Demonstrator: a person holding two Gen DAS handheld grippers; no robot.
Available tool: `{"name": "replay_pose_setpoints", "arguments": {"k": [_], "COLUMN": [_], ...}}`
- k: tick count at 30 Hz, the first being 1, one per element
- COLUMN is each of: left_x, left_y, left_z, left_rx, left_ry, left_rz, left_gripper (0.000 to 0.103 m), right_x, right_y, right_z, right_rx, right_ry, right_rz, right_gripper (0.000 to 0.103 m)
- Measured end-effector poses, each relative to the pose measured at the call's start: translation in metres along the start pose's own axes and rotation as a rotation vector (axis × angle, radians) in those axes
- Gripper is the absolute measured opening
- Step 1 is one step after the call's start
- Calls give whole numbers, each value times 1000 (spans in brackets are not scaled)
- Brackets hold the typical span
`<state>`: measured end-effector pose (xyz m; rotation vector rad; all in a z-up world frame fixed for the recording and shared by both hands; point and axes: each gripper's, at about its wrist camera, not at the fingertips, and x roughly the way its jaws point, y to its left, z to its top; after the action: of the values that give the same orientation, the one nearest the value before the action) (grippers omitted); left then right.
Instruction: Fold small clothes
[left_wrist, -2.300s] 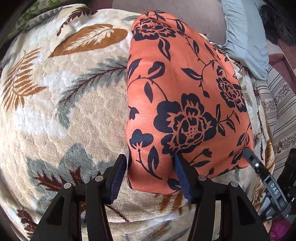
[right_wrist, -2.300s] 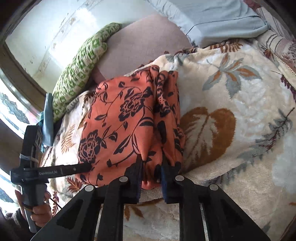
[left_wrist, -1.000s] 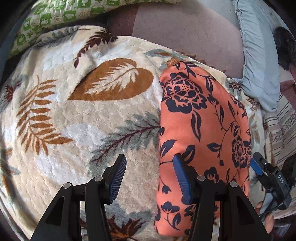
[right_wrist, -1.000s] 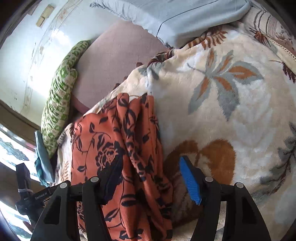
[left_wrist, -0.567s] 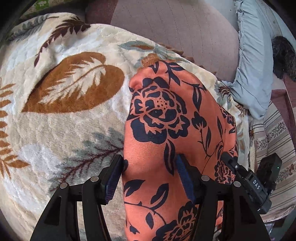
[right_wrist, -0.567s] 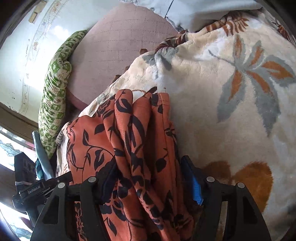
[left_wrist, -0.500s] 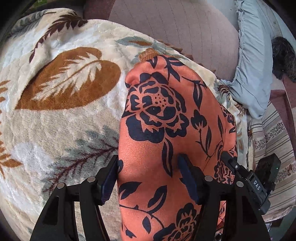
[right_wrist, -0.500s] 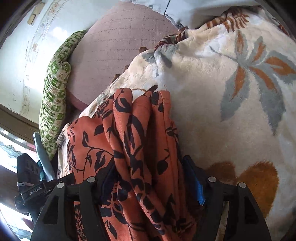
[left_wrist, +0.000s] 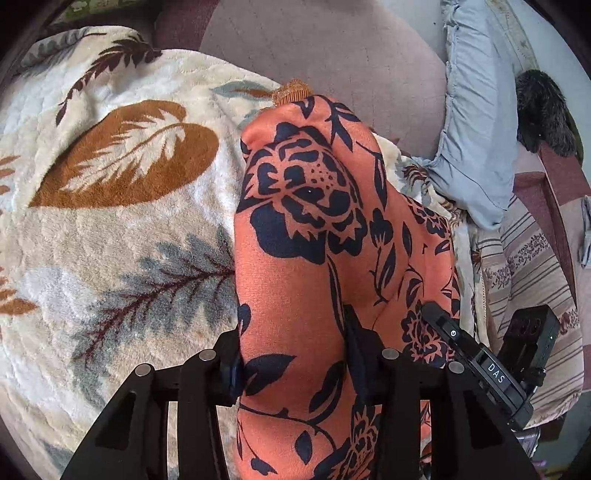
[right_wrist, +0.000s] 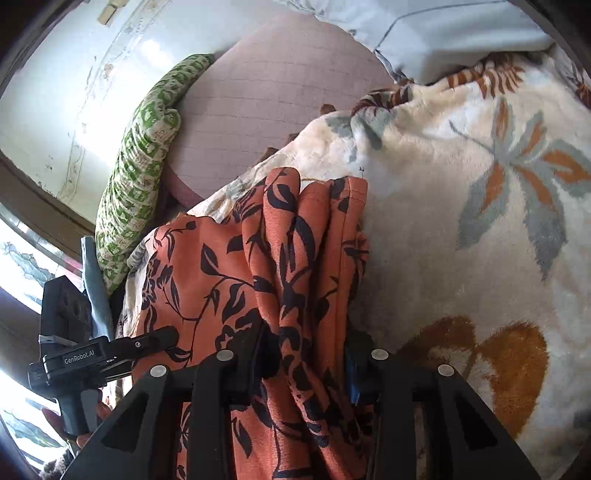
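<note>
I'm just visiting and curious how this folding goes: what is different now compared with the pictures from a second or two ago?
Both grippers let go of the orange flowered cloth, shifted along it, and are now closing on it again: the left gripper around its smooth folded edge, the right gripper around its bunched pleats. The cloth has stayed on the leaf-patterned blanket, which has not moved.

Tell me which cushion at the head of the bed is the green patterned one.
The narrow green-and-white cushion along the wall, left of the plain mauve cushion; the pale blue pillow lies on the mauve one's other side.
</note>
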<state>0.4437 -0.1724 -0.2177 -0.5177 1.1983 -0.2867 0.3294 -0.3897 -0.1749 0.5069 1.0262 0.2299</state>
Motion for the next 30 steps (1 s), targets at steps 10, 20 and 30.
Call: {"name": "replay_pose_setpoints", "arguments": {"k": [10, 20, 30], "left_x": [-56, -134, -116], "left_y": [6, 49, 139], "left_z": [-34, -66, -93], "left_rx": [46, 62, -87], "left_ry": [-64, -111, 2], "left_rz": [37, 109, 160], "left_gripper": [42, 43, 47], "right_x": [-41, -33, 22], "right_y": [39, 96, 134], "right_z": [-26, -77, -136], "right_rx": [6, 31, -70], "right_ry": [-47, 25, 147], "right_rz": [38, 121, 17], "right_gripper": [33, 33, 38]}}
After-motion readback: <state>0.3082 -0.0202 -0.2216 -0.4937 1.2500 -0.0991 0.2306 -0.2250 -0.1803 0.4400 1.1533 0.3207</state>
